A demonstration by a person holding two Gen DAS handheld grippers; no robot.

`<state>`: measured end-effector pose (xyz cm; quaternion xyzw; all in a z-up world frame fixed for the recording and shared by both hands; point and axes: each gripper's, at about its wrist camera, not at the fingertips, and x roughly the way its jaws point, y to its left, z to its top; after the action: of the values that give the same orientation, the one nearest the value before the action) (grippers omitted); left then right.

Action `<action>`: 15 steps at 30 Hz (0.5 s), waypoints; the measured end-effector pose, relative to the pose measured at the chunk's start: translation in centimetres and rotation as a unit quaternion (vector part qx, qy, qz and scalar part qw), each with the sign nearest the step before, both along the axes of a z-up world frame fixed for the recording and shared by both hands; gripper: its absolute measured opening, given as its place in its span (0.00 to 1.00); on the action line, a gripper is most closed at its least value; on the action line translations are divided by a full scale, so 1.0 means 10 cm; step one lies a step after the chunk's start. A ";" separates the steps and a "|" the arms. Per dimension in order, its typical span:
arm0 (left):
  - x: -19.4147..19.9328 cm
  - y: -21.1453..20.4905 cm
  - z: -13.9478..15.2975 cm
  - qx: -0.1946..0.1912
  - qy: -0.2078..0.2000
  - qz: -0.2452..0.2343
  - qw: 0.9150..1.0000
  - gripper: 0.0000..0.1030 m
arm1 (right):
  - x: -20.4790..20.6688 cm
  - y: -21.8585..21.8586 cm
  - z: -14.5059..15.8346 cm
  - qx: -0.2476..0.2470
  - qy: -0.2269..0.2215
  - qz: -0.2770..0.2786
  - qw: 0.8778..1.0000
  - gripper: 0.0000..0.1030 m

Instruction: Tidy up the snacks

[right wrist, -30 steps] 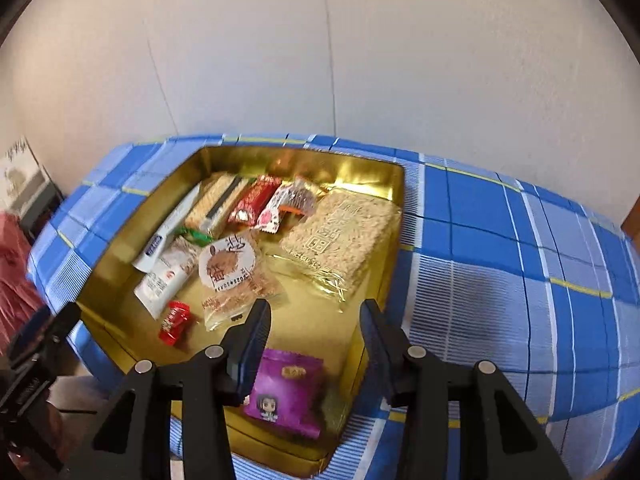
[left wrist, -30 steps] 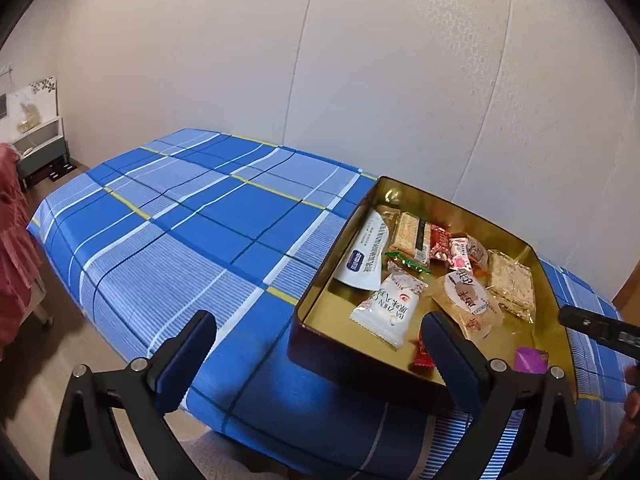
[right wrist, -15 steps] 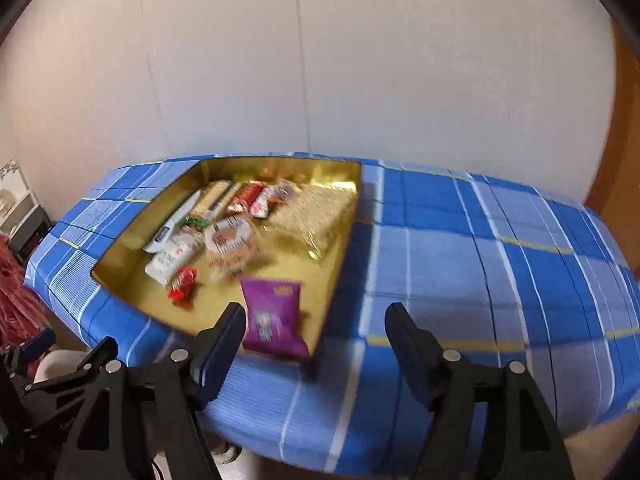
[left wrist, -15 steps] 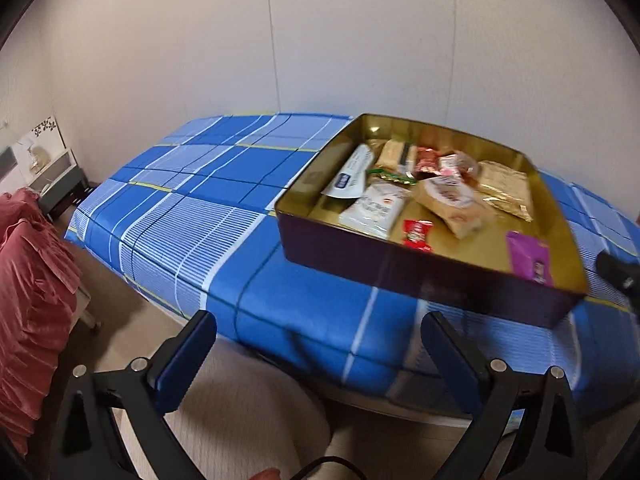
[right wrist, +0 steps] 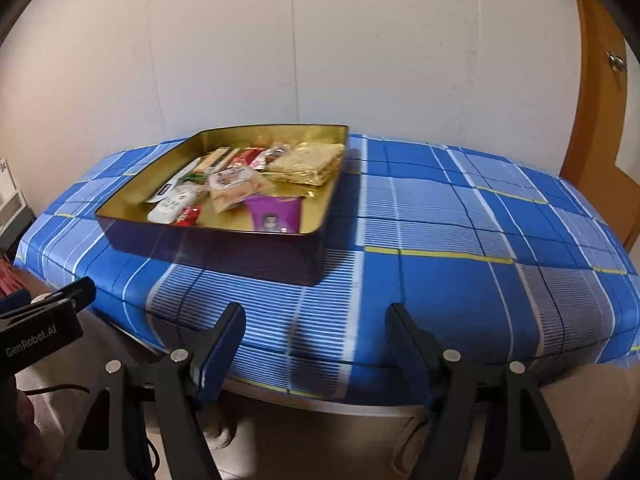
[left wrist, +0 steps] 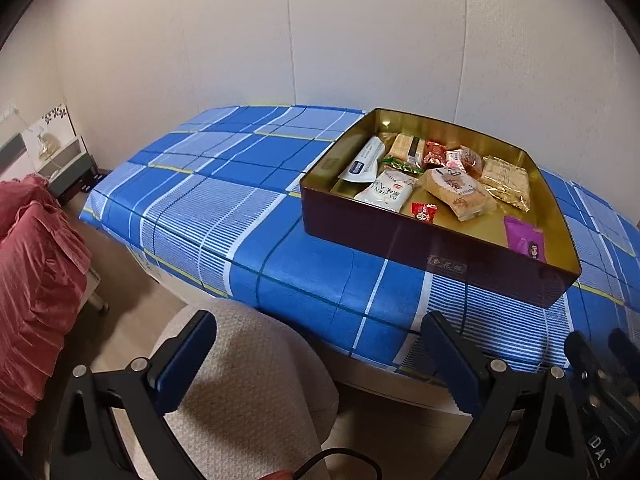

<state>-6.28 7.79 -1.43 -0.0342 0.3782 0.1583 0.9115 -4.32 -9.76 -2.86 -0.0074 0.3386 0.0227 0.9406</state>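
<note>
One gold-lined tin point(left wrist: 424, 236) is sitting on the tabletop point(left wrist: 224, 200), which is covered with a blue checked cloth. Two claws are showing, one per hand.

The left claw point(left wrist: 320, 354) is standing wide apart with nothing between its fingers, hanging off the near edge of the tabletop above a beige upholstered seat point(left wrist: 248, 376). The right claw point(right wrist: 316, 340) is likewise released and gripping nothing; its jaws have just been opening, and only striped cloth shows between them. It is hovering at the tabletop's near edge, well apart from the tin.

Inside the tin about ten snack packs are lying loose — the far row is too crowded to count surely. One purple packet point(right wrist: 274, 214) is lying alone near the front wall. One small red candy point(left wrist: 424, 212) is sitting just beside a white pouch point(left wrist: 390, 192). Behind them are lying a round-labelled pastry pack point(left wrist: 456, 192), a long white sachet point(left wrist: 364, 160), a clear bag of pale crisp squares point(left wrist: 506, 180), a green-wrapped sweet point(left wrist: 402, 166), a tan biscuit bar point(left wrist: 408, 148) and two or three red-wrapped pieces.

A red ruffled fabric point(left wrist: 32, 280) is hanging at the left — off the tabletop.
</note>
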 end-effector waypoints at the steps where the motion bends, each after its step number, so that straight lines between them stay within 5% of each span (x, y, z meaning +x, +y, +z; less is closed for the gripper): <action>1: 0.00 0.00 0.01 0.001 -0.003 0.000 1.000 1.00 | 0.00 0.03 0.01 -0.004 -0.003 0.003 1.000 0.71; 15: 0.12 0.04 0.19 0.015 -0.028 -0.004 0.999 1.00 | 0.18 0.23 0.25 -0.007 -0.035 0.008 0.999 0.71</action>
<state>-5.08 8.16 0.45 -0.0236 0.3503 0.1590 0.9227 -2.56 -7.44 -0.34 -0.0176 0.3057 0.0270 0.9516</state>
